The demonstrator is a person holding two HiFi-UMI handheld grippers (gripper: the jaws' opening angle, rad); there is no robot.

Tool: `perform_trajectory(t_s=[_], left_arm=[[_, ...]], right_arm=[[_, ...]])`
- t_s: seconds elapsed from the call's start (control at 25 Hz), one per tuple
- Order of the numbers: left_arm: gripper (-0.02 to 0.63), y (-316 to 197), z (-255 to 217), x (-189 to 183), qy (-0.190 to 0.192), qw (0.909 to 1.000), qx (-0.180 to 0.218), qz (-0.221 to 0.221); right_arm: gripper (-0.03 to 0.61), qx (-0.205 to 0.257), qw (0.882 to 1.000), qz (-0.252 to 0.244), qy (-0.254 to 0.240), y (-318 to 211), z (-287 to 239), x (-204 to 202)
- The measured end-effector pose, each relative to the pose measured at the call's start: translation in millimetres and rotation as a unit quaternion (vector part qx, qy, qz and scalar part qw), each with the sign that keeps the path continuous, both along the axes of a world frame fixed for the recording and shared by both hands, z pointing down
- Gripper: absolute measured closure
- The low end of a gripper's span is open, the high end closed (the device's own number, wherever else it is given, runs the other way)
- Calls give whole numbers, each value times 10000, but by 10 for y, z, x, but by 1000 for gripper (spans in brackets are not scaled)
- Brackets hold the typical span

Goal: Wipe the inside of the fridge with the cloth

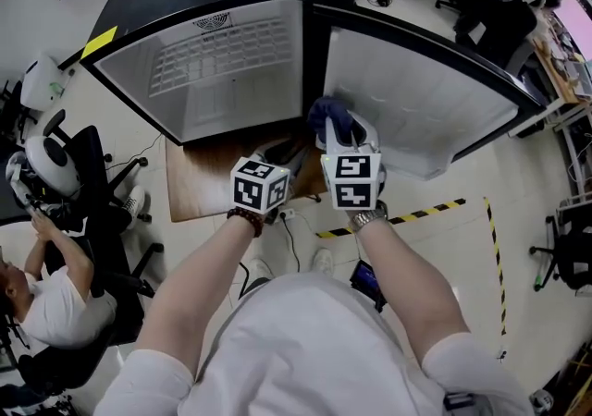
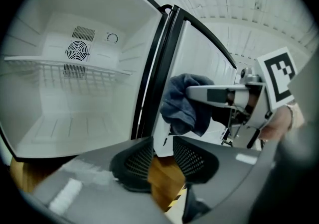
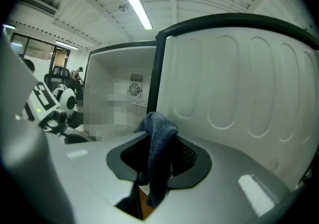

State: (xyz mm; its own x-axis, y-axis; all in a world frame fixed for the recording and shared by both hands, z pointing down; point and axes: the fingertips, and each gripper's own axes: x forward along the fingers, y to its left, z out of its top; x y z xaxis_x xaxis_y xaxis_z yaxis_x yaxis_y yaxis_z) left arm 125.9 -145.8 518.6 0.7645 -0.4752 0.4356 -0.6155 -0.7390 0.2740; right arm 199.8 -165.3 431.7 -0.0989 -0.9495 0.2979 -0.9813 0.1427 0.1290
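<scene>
Right gripper [image 3: 160, 163] clamps the dark blue terry cloth [image 3: 159, 131] before the open white fridge [image 1: 231, 81]; left gripper [image 2: 163, 158] half-open, empty.

Cloth [image 3: 159, 128] in right claw [image 3: 158, 157], before fridge [image 1: 231, 63].

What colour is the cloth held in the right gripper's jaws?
The cloth is dark blue, seen best in the left gripper view.
</scene>
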Motion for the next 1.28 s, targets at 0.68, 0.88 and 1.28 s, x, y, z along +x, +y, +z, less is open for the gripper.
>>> perform_trajectory(t_s=[0.68, 0.88, 1.28], left_arm=[[495, 159, 128, -547, -340, 9994, -53, -72], [495, 180, 138, -581, -364, 9993, -60, -63], [495, 214, 155, -707, -358, 9993, -82, -119]], right_arm=[[479, -76, 9984, 530, -178, -125, 229, 159], [479, -55, 9963, 826, -212, -92, 233, 351], [479, -47, 9913, 1304, -139, 136, 279, 733]])
